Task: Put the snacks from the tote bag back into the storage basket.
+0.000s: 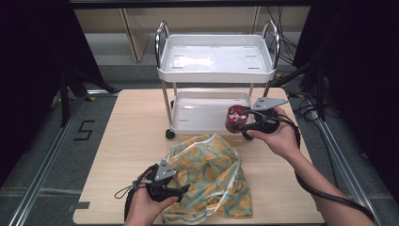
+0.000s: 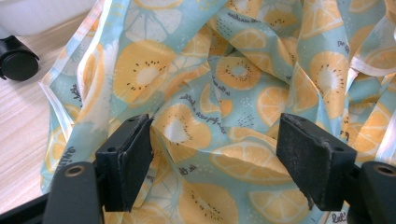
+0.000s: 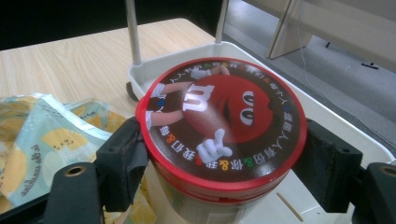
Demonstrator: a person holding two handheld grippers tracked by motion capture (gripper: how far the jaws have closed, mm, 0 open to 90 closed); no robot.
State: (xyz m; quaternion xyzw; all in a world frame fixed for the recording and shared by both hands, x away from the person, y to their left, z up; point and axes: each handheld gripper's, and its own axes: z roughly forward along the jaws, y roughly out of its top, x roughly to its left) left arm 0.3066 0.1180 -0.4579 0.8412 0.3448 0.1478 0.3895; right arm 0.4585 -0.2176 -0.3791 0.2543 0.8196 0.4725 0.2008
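Canister, red-lidded, round, clamped between both jaws of right gripper, held over lower tray edge of white 2-tier cart. Left gripper: jaws wide, unclamped, against crumpled fruit-print cloth on wooden table
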